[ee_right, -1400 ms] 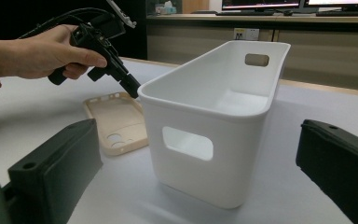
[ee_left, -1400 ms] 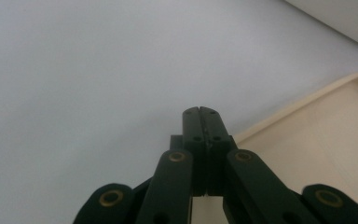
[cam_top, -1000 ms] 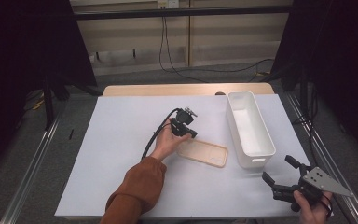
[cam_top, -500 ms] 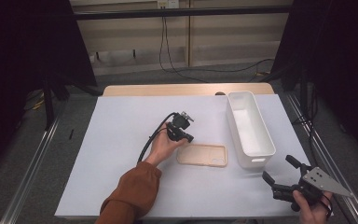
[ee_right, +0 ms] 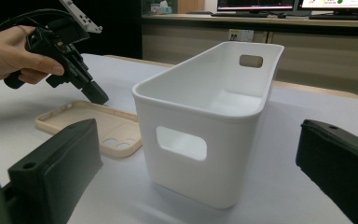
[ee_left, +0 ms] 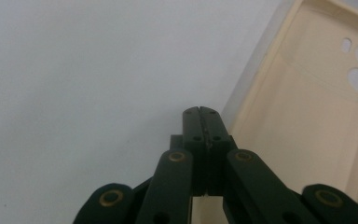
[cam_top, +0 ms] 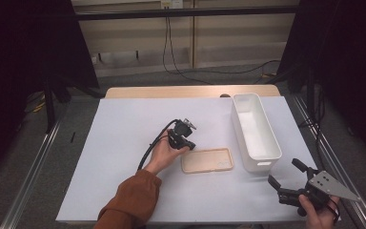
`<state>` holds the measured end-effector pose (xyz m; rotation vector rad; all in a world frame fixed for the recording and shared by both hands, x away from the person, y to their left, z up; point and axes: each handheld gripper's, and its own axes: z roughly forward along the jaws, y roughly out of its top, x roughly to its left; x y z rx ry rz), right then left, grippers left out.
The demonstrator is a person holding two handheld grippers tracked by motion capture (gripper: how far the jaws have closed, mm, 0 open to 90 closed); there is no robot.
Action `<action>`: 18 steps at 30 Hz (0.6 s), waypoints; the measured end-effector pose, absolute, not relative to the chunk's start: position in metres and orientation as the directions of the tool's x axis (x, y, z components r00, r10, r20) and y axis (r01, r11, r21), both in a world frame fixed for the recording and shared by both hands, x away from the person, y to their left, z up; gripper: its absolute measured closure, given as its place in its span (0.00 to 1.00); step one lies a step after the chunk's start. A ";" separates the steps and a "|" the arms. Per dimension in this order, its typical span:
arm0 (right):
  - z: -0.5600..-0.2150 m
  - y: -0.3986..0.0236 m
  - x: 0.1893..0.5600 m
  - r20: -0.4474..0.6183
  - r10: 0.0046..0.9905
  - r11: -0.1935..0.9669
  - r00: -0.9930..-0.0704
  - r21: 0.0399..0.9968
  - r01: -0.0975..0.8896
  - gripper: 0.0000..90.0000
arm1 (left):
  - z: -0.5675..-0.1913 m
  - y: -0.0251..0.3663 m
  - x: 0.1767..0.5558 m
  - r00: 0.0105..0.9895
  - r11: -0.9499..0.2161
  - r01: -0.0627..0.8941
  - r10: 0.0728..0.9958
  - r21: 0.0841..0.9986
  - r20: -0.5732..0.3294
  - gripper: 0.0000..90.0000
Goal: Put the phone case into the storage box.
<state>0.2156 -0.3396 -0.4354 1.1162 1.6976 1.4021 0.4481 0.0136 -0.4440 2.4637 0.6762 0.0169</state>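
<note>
We hold the left tool [cam_top: 188,144] clenched with nothing between its jaws, its tip just beside the left long edge of the cream phone case [cam_top: 207,160], which lies flat and hollow side up on the white-covered bench [cam_top: 119,143] next to the white bin [cam_top: 255,131]. Our right tool [cam_top: 286,179] rests released near the bench's front right corner, its jaws spread wide and facing the bin's near end
</note>
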 end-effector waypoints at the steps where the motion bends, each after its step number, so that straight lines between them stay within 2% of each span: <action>1: -0.435 -0.340 0.216 0.030 0.909 0.059 -0.416 0.978 0.200 0.00 | -0.444 0.014 0.447 0.870 -0.703 0.467 0.474 0.535 -0.136 1.00; 18: -0.435 -0.339 0.215 0.021 0.909 0.069 -0.417 0.978 0.199 0.00 | -0.444 0.024 0.432 0.877 -0.706 0.450 0.465 0.546 -0.121 1.00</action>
